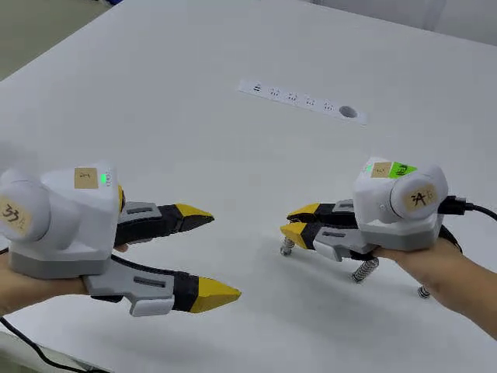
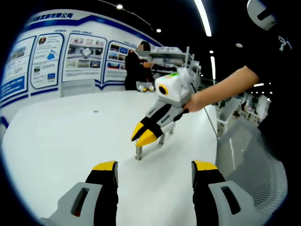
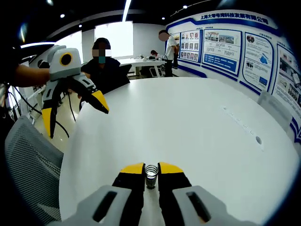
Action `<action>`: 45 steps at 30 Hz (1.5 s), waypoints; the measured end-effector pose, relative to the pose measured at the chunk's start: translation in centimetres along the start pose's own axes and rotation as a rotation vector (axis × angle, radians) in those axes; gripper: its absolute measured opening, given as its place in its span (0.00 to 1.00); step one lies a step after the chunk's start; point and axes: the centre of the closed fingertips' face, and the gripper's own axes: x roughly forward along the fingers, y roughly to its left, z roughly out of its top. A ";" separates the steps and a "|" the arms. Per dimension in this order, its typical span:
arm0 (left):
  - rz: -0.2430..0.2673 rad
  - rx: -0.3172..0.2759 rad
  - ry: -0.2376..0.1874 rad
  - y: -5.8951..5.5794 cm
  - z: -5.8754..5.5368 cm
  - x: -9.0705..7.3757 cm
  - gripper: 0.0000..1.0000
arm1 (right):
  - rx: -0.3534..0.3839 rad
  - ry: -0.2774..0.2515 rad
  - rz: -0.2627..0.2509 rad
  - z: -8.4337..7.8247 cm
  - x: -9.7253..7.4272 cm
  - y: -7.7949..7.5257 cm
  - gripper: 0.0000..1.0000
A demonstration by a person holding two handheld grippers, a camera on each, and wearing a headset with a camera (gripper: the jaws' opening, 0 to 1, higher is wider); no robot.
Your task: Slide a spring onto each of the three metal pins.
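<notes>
— Where is the spring [image 3: 150,176]?
— Upright between the yellow fingers [image 3: 134,169] of my right gripper [image 3: 151,167]. They are drawn narrow onto it, touching both sides. In the left gripper view it reaches down to the white table [image 1: 194,140].
— Anything else nearby?
— A second spring [image 1: 363,270] leans on the table under that gripper's body, and a small metal piece [image 1: 423,292] stands by my wrist.
— And your left?
— My left gripper [image 1: 221,256] hangs well apart, fingers wide, holding nothing. A power strip [image 1: 301,99] lies farther off.

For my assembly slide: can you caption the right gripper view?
Right gripper clamps a spring between its yellow tips over the white table, left gripper open opposite.
</notes>
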 end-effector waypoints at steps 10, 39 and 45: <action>0.004 -0.006 0.008 0.0 -0.3 -0.1 0.65 | -0.016 0.026 -0.001 -1.1 0.2 0.1 0.11; 0.002 0.004 0.013 -0.2 0.0 -0.1 0.64 | -0.035 0.042 0.001 -1.2 -0.6 0.0 0.17; 0.006 0.023 0.007 -0.2 1.0 0.4 0.65 | -0.046 0.006 -0.024 0.2 -2.5 -0.7 0.18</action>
